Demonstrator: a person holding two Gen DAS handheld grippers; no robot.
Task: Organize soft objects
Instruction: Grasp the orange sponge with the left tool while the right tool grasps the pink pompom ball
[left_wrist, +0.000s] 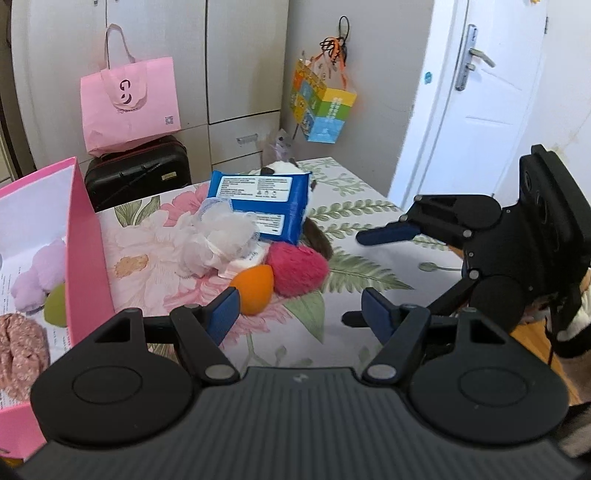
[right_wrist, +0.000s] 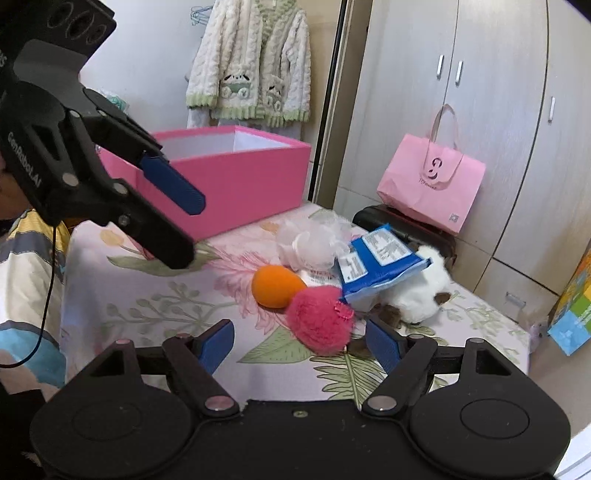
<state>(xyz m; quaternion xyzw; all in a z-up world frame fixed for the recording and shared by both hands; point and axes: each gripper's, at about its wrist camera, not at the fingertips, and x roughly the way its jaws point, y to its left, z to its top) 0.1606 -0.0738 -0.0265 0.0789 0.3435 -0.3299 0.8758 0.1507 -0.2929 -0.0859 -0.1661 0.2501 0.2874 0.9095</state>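
Observation:
A pile of soft things lies on the floral tabletop (left_wrist: 369, 210): an orange sponge egg (left_wrist: 255, 286), a pink fluffy ball (left_wrist: 297, 267), a white mesh pouf (left_wrist: 218, 240), a blue wipes pack (left_wrist: 266, 203) and a white and brown plush (right_wrist: 421, 288). The pink box (left_wrist: 88, 251) at the left holds a lilac plush (left_wrist: 40, 273), a green sponge (left_wrist: 55, 306) and a pink scrunchie (left_wrist: 20, 350). My left gripper (left_wrist: 299, 314) is open and empty just before the orange sponge. My right gripper (right_wrist: 299, 349) is open and empty just before the pink ball; it also shows in the left wrist view (left_wrist: 364, 273).
A pink paper bag (left_wrist: 129, 103) sits on a black case (left_wrist: 136, 170) behind the table, before white cupboards. A colourful box bag (left_wrist: 321, 107) hangs on the wall. A white door (left_wrist: 480, 92) is at the right. A knitted jacket (right_wrist: 251, 62) hangs behind the box.

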